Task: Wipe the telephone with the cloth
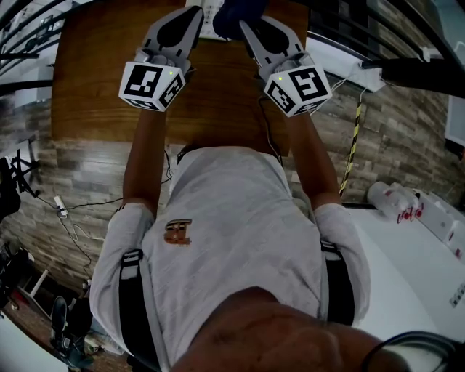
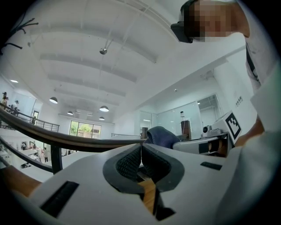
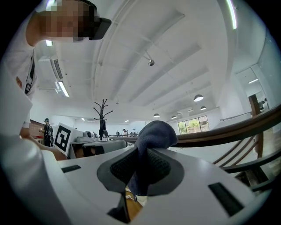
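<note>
Wooden table is lying beneath both tools in the head view. You are holding the left gripper and the right gripper side by side above it, and the dark blue cloth is bunching at the right one's tips. A pale object is peeking out between them at the top edge, too cut off to identify.

Left gripper view: your left gripper is pressing its jaws together on nothing. The cloth is showing just beyond, to the right.

Right gripper view: your right gripper is clamping the cloth, which is bulging above the pads and hanging below them.
</note>
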{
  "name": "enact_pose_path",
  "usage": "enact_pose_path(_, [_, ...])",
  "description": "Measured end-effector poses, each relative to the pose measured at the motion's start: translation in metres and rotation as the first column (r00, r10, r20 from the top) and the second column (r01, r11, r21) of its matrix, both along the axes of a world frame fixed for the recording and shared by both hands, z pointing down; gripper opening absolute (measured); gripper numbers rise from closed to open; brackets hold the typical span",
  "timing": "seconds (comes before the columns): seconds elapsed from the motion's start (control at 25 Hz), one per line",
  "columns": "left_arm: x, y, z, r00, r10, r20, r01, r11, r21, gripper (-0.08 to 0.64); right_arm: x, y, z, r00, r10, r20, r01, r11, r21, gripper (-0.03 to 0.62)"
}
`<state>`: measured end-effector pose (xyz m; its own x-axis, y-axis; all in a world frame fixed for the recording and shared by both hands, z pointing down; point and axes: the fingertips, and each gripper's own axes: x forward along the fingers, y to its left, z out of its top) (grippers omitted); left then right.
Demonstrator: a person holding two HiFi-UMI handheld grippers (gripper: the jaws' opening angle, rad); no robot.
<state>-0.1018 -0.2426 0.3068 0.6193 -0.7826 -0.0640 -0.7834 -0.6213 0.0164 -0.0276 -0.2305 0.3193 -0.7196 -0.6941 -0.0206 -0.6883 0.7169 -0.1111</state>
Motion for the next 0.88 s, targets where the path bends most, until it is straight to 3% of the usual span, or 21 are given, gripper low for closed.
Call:
enact_pose_path(0.48, [0.002,0.009,0.001,1.0,-0.007,0.011,0.007,1.0,0.011,0.021,0.004,0.014,-0.007,0.999,0.002,-0.041,0.001,0.997,0.071,0.072])
enact_pose_path(0.88, [0.001,0.012,0.003,1.0,-0.008,0.004,0.008,1.0,0.003,0.021,0.003,0.017,-0.004,0.999,0.001,-0.042,0.002,0.998,0.065,0.072])
